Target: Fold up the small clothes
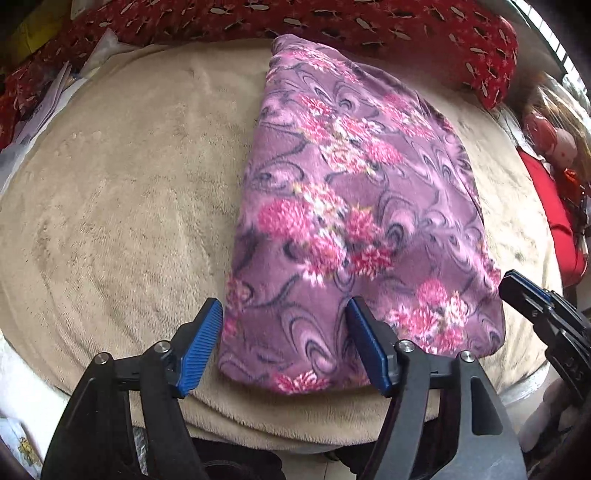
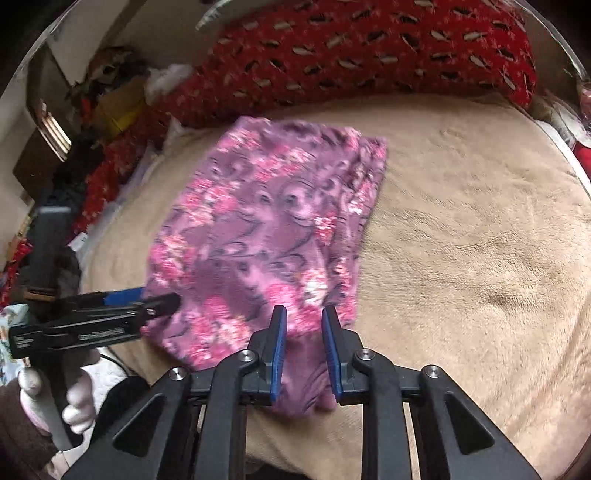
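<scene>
A folded purple fleece garment with pink flowers (image 1: 351, 206) lies on a beige plush blanket (image 1: 129, 206). It also shows in the right wrist view (image 2: 266, 229). My left gripper (image 1: 284, 317) is open over the garment's near left corner, its blue pads wide apart, holding nothing. It shows from the side in the right wrist view (image 2: 162, 299) at the garment's left edge. My right gripper (image 2: 303, 325) has its jaws a narrow gap apart over the garment's near right corner; cloth lies between the pads, not clearly pinched. Its tip shows in the left wrist view (image 1: 517, 288).
A red patterned pillow (image 1: 332, 22) lies behind the garment, also in the right wrist view (image 2: 369, 48). A doll in red (image 1: 554, 147) lies at the right. Papers and clutter (image 2: 110, 110) sit to the left. The blanket's front edge (image 1: 295, 424) is just below the grippers.
</scene>
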`<state>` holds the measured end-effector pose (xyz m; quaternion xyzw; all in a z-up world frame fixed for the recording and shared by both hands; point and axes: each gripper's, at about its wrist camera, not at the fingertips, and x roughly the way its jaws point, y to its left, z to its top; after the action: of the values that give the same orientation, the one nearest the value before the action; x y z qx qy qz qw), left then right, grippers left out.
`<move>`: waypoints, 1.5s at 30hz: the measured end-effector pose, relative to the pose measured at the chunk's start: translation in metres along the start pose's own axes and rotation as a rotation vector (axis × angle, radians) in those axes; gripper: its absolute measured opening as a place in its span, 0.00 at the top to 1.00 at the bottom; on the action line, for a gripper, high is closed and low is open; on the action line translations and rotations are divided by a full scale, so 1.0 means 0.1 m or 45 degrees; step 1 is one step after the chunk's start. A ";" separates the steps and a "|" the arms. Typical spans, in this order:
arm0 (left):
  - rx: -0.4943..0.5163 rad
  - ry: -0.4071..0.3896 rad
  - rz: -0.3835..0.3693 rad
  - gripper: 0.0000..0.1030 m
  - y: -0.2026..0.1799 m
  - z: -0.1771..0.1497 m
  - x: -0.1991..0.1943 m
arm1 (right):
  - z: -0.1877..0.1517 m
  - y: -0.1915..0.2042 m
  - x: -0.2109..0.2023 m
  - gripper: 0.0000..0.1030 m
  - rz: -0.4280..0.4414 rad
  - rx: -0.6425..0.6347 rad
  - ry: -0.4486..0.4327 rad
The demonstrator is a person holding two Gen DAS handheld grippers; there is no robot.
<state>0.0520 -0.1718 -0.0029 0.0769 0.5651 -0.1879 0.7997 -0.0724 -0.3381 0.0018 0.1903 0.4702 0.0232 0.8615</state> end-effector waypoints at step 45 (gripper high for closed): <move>-0.157 -0.067 -0.129 0.13 0.50 1.25 0.33 | 1.14 -0.37 0.63 0.87 0.140 0.187 -0.195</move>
<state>0.1905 -0.1749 0.0055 -0.0063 0.5577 -0.1949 0.8068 0.0509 -0.3941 -0.0060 0.2795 0.3923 0.0211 0.8761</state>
